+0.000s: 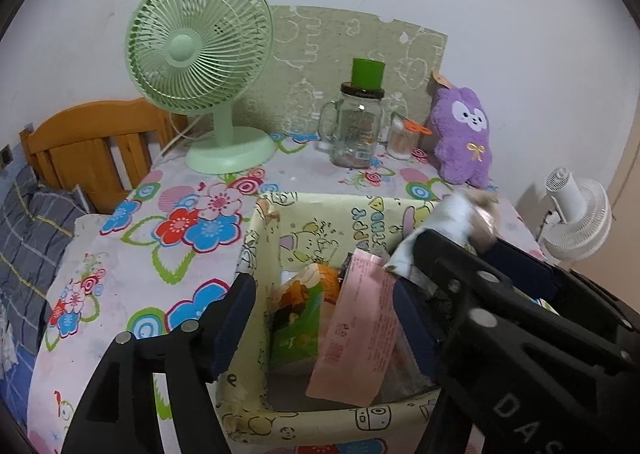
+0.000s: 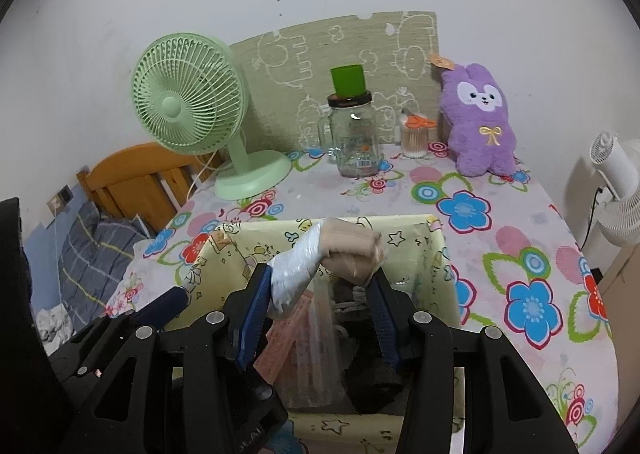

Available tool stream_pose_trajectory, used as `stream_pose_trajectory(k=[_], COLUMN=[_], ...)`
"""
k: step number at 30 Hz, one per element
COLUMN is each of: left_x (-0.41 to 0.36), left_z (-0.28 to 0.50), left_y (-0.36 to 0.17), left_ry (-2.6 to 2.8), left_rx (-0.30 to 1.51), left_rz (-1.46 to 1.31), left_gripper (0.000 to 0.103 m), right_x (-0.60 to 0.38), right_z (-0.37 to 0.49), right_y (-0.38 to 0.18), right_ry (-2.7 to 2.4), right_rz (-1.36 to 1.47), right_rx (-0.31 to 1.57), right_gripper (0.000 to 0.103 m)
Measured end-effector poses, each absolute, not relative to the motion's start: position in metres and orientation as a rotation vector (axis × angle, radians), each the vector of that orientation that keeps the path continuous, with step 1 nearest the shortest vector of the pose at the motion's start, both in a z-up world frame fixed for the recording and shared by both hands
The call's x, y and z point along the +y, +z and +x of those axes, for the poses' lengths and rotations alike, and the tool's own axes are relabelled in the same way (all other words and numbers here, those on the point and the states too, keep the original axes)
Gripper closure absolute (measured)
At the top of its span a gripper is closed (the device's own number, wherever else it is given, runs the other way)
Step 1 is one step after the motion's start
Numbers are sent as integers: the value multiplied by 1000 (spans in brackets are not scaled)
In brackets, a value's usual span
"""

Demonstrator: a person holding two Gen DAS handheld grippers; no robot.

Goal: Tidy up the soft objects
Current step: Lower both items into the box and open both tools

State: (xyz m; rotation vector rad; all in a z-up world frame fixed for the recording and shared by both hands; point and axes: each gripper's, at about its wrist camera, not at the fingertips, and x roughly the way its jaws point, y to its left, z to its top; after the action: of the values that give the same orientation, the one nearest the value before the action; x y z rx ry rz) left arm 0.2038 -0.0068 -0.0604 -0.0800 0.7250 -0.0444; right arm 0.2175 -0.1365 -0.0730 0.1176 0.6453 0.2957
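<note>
Left wrist view: left gripper (image 1: pixel 320 318) spread wide, holding nothing, fingers straddling the left wall of the box (image 1: pixel 256 254), one finger outside, one inside. Box already holds a pink packet (image 1: pixel 356 334) and a green-orange pack (image 1: pixel 298 314). Right gripper enters from the right carrying a plastic-wrapped bundle (image 1: pixel 460 220), blurred, so probably moving. Right wrist view: right gripper (image 2: pixel 320 298) pinches the bundle (image 2: pixel 320 258) over the box (image 2: pixel 436 254); the hold is on the loose wrap at the left finger, the beige end sticks up past the tips. Risk: plastic is slick and the grip is off-centre, so the bundle could slip or pivot out and land on the table instead of inside. The two tools are close together above the opening, so a clash or nudging the light box sideways looks possible. Surface: table (image 2: pixel 520 254) with floral cloth, against a white wall. At the back: green fan (image 2: pixel 188 110), jar (image 2: pixel 356 138) with green cap, purple plush (image 2: pixel 478 118), still outside the box. White fan (image 2: pixel 616 190) at the right, wooden headboard (image 2: pixel 136 178) and bedding left.
</note>
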Motion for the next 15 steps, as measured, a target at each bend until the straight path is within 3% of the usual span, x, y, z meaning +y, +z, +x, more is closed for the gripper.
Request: stream_pose_trajectory(k=[9, 11, 13, 15], left_x=[-10, -12, -12, -13], left_z=[205, 204, 202, 201], left_y=[-63, -63, -62, -61], left_ry=[-84, -84, -86, -83], left_rx=[737, 738, 736, 730], left_rz=[-57, -52, -48, -43], left_gripper=[20, 19, 17, 15], right_x=[-133, -134, -135, -136], right_z=[226, 227, 226, 223], right_y=[-80, -80, -80, -79], right_ry=[317, 318, 318, 316], right_rz=[133, 138, 141, 144], right_rx=[659, 666, 664, 658], right_gripper=[51, 47, 34, 33])
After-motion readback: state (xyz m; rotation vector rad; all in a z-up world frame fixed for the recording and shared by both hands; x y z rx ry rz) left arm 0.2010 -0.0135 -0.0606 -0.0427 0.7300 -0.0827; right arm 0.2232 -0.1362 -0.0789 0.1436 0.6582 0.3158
